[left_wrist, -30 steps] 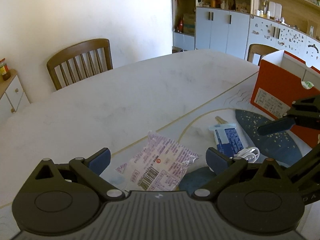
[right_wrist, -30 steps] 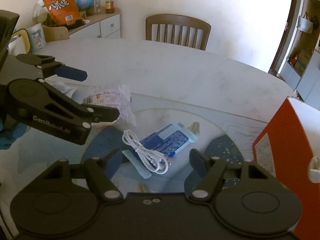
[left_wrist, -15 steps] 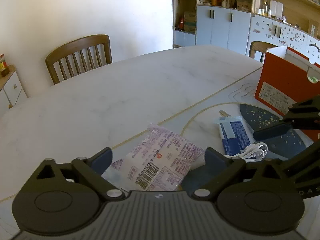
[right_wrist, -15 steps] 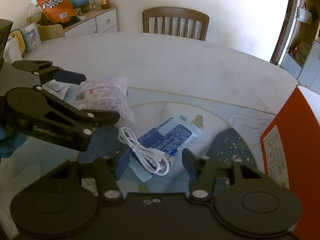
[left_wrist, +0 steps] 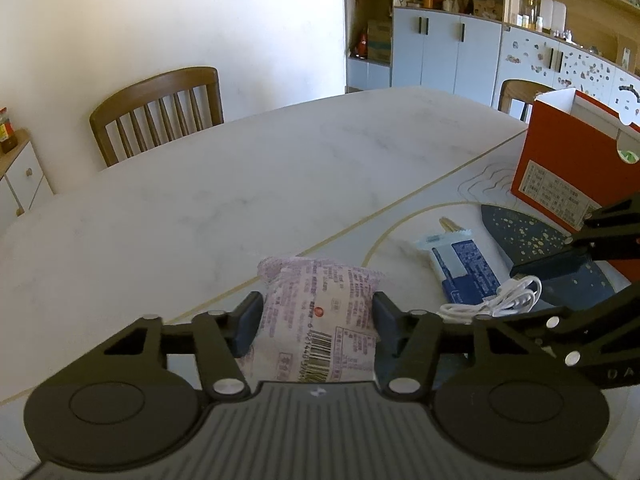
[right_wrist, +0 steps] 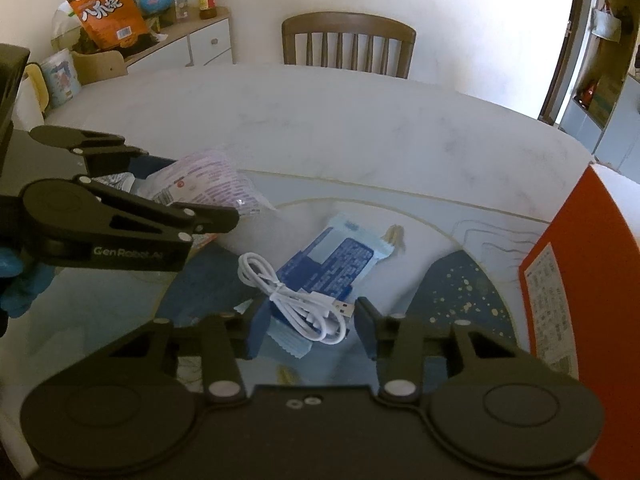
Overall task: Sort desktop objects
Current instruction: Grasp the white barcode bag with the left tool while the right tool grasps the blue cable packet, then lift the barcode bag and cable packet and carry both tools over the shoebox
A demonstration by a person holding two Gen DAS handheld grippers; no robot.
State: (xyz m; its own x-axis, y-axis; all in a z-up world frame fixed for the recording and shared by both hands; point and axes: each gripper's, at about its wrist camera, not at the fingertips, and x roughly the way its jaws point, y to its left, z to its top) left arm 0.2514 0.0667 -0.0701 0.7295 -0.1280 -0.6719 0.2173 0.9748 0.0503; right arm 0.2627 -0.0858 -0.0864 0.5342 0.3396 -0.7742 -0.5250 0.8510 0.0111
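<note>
My left gripper is shut on a pink-and-white snack packet, which bulges between the pads; the packet also shows in the right wrist view. My right gripper has its jaws around a coiled white USB cable that lies on a blue-and-white wrapped packet. The pads are close to the cable, but contact is unclear. The cable and blue packet lie right of the left gripper.
An open orange box stands at the right on the white marble table; it also shows in the right wrist view. A dark blue speckled patch lies in front of it. A wooden chair stands at the far side.
My left gripper has closed on the pink packet and lifted it slightly. My right gripper has moved down over the white cable and narrowed its jaws around it.
</note>
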